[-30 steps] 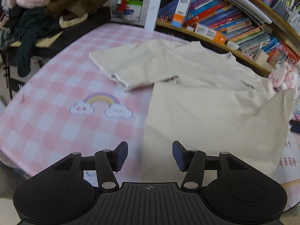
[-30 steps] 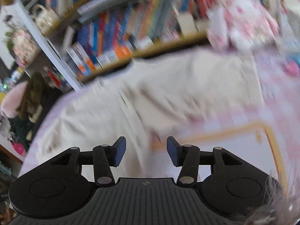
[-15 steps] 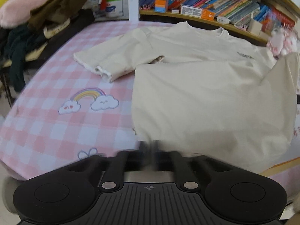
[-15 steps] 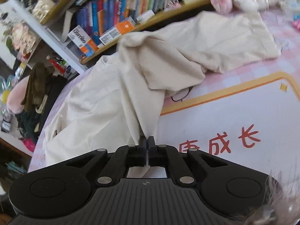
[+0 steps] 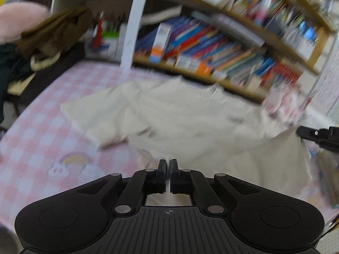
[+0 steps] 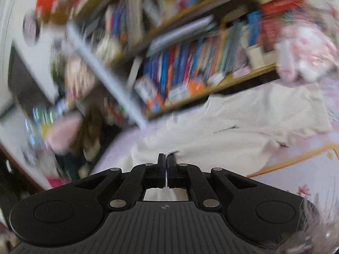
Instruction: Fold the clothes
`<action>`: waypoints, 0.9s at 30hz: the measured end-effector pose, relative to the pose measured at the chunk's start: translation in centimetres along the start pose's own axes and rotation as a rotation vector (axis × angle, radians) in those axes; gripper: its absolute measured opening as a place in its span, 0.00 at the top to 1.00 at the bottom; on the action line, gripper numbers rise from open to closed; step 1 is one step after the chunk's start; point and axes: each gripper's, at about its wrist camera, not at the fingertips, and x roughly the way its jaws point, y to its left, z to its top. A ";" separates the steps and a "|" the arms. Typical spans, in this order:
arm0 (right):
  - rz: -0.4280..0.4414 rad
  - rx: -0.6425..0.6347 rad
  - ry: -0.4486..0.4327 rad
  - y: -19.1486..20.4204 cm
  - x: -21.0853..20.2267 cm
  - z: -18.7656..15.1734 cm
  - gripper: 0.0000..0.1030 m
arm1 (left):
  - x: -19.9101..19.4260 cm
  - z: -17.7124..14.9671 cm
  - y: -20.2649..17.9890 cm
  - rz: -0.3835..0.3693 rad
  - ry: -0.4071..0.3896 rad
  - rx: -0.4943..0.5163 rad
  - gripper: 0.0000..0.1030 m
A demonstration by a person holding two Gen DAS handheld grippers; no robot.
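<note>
A cream T-shirt (image 5: 190, 116) lies spread on the pink checked tablecloth (image 5: 38, 127), its collar toward the bookshelf. My left gripper (image 5: 168, 163) is shut on the shirt's near hem, which is lifted off the cloth. The right gripper (image 6: 166, 157) is shut on the same T-shirt (image 6: 243, 127) at its hem on the other side. In the left wrist view the right gripper's black body (image 5: 320, 137) shows at the far right edge. Both views are blurred by motion.
A bookshelf (image 5: 211, 50) full of books runs along the table's far edge. A pink plush toy (image 5: 284, 103) sits at the back right. Dark and pink clothes (image 5: 42, 33) are piled at the left. A yellow-bordered mat (image 6: 296, 169) lies at the right.
Both grippers went from open to shut on the shirt's hem. They have since lifted and swung it toward the shelf, so both views tilt up and blur.
</note>
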 end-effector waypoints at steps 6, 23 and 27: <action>-0.166 -0.008 -0.022 -2.8 -1.6 -1.2 0.71 | -0.2 -2.1 3.5 0.040 0.024 -0.070 0.98; -0.275 -0.293 0.217 -6.0 4.4 -5.6 0.46 | 1.0 -4.0 5.0 0.127 0.158 -0.080 0.68; -0.241 -0.380 0.252 -5.9 7.2 -5.3 0.46 | 1.7 -4.8 4.1 0.158 0.156 -0.067 0.68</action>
